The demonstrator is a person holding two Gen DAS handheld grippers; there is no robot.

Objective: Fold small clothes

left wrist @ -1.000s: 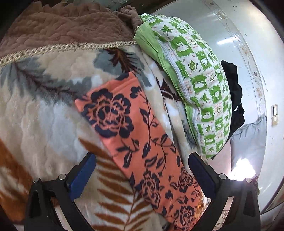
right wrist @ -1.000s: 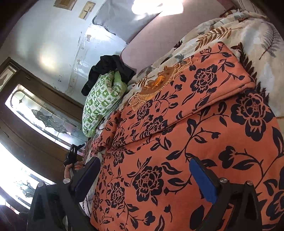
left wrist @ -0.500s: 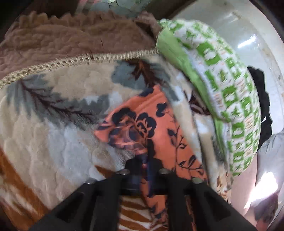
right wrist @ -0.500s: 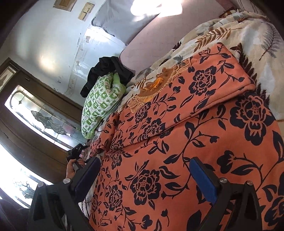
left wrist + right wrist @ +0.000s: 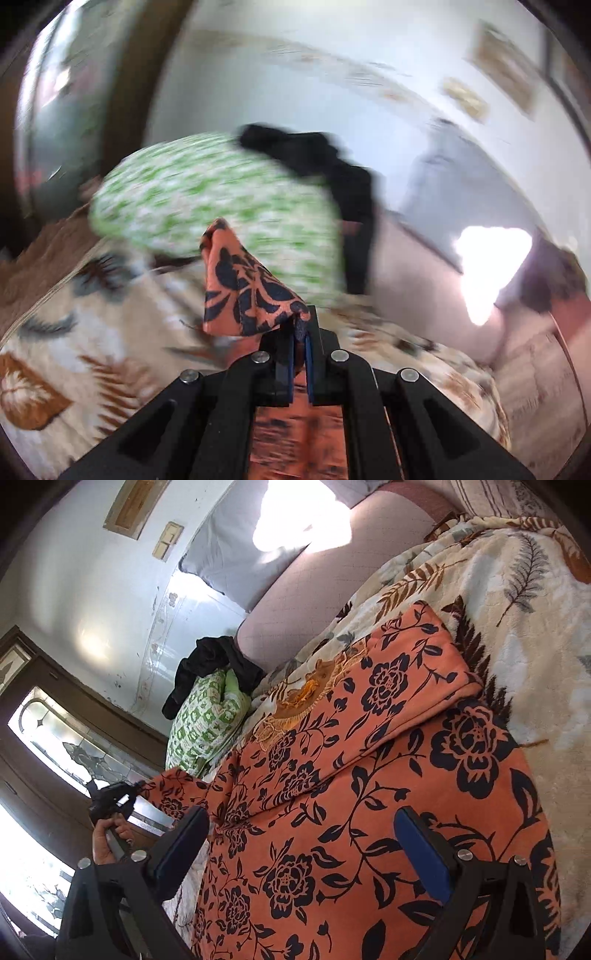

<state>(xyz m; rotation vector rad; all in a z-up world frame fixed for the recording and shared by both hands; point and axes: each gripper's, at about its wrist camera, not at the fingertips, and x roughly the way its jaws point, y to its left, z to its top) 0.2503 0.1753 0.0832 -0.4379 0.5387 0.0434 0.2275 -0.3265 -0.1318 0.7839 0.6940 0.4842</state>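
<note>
An orange garment with dark blue flowers (image 5: pixel 351 812) lies spread on the leaf-patterned blanket (image 5: pixel 517 627), its far sleeve folded over the body. In the left wrist view my left gripper (image 5: pixel 300 332) is shut on a sleeve end of the garment (image 5: pixel 243 291), lifted off the blanket; the picture is blurred. The right wrist view shows the same left gripper (image 5: pixel 138 785) at the left, in a person's hand (image 5: pixel 105 840), pulling that sleeve out and up. My right gripper (image 5: pixel 306 834) is open low over the garment's body, with nothing pinched between its blue pads (image 5: pixel 421 849).
A green and white patterned pillow (image 5: pixel 207 720) with a black garment (image 5: pixel 210 664) draped over it lies at the bed's head. A pink headboard (image 5: pixel 314 590), a grey pillow (image 5: pixel 229 554) and a white wall stand behind. A wooden door with glass panes (image 5: pixel 55 738) is at the left.
The left gripper went from open over the sleeve to shut on it, then lifted it off the blanket and rolled. The right gripper shifted slightly over the garment and stays open.
</note>
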